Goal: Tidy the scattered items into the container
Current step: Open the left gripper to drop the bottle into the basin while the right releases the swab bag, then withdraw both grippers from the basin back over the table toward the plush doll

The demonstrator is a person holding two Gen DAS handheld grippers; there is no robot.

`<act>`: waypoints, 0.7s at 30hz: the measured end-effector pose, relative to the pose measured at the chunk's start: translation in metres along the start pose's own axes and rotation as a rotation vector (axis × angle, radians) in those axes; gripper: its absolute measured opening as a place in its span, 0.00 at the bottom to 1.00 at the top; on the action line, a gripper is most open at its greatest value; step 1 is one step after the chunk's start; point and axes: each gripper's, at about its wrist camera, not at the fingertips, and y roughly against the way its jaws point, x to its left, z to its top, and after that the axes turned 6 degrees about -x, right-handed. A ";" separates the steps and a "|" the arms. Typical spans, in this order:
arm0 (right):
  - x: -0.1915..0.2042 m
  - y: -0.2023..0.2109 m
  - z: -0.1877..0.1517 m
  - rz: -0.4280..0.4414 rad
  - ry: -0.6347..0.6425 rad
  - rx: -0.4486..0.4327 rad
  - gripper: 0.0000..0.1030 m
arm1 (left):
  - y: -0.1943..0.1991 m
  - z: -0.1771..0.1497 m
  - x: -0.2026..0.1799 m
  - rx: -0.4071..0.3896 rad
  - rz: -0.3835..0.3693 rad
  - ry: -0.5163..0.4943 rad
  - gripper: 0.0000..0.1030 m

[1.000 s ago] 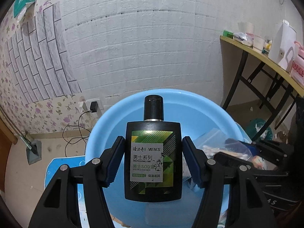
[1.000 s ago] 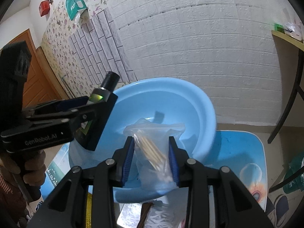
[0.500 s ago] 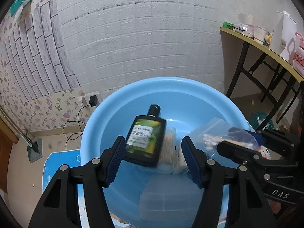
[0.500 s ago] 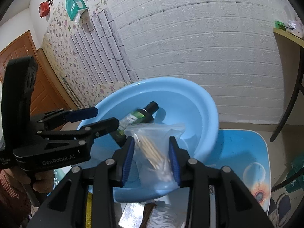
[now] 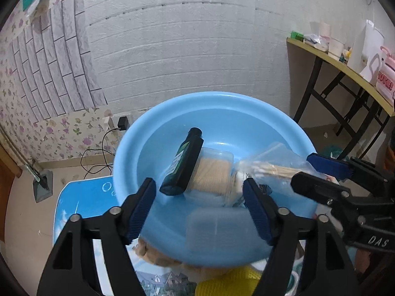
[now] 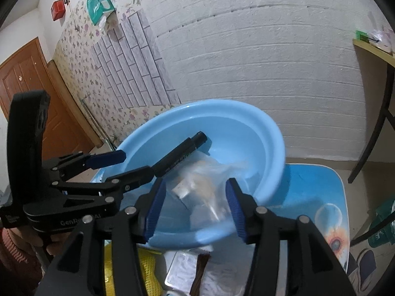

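1. The left tool [image 5: 200, 204] hangs wide and empty over the blue basin [image 5: 246, 103].
2. The right tool [image 6: 193, 209] is also wide, gripping nothing.
3. The black bottle [image 5: 184, 165] lies tilted inside the basin, cap toward 12 o'clock.
4. The clear bag of sticks [image 5: 269, 170] sits blurred at the bottle's 3 o'clock.

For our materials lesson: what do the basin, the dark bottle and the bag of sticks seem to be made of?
Blue basin: likely moulded plastic, smooth and glossy, with soft highlights.
Black bottle: probably hard plastic, opaque, with a printed green label.
Bag: thin clear plastic film, crinkled; the sticks inside look like pale wood, though blurred.
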 end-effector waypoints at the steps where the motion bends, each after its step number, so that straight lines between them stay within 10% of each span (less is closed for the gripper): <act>1: 0.001 0.003 -0.001 -0.006 -0.001 -0.004 0.48 | 0.004 -0.002 0.002 -0.004 -0.002 0.008 0.73; 21: 0.043 0.062 -0.033 -0.069 0.009 0.045 0.48 | 0.086 -0.062 0.005 -0.018 -0.048 0.022 0.86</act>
